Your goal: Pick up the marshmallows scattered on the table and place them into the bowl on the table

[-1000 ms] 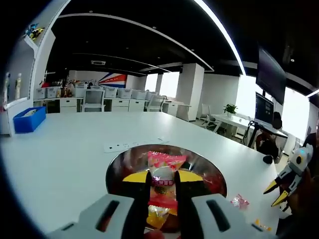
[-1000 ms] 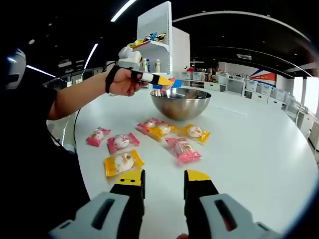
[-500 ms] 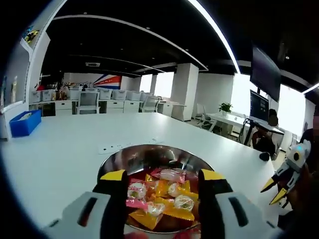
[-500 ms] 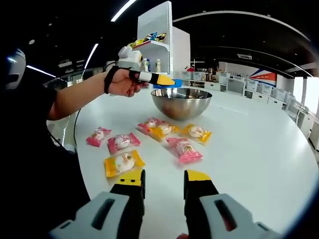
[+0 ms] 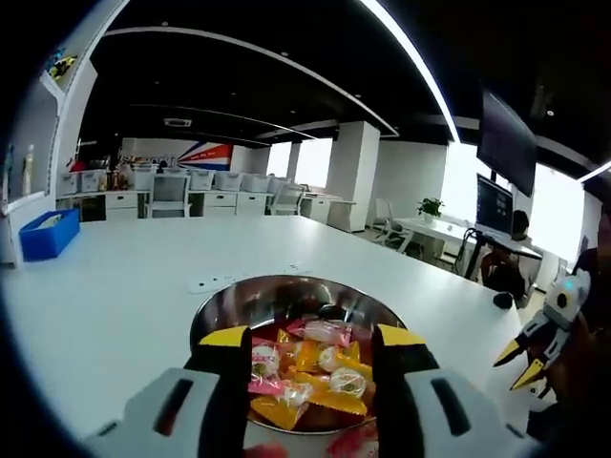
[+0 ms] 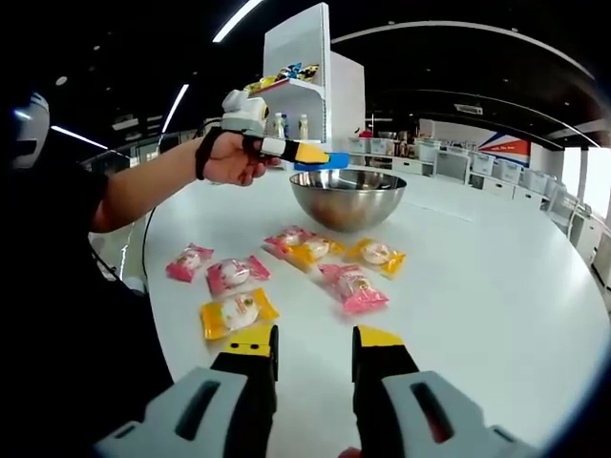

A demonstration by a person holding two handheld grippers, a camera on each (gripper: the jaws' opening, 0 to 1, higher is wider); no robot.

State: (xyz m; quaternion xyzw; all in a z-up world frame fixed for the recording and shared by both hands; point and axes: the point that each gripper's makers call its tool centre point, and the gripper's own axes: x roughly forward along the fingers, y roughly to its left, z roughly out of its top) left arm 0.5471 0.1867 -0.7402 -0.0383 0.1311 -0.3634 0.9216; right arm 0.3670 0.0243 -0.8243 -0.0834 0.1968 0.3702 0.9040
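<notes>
Progress is judged to be partial: several wrapped marshmallows [image 5: 305,377] are seen heaped in the bowl [image 5: 224,310], directly ahead of and between the jaws of the left gripper [image 5: 304,345], while more are left on the table [image 6: 496,277]. Seven packets are counted on the table ahead of the right gripper [image 6: 310,345]: a yellow one [image 6: 236,311] just beyond its left jaw, a pink one [image 6: 351,285] ahead of its right jaw, two pink ones [image 6: 234,273] further to the left, and a pink, a yellow and another yellow packet [image 6: 374,253] nearer the bowl [image 6: 347,197]. The packets inside the bowl overlap, so an exact count cannot be given; at least six are made out. One bowl is present. The left gripper's jaws are spread wide with nothing between them, held above the bowl's near rim. The right gripper's jaws stand apart and empty, low over the table, well short of the bowl. Seven pickups are judged to be left.
</notes>
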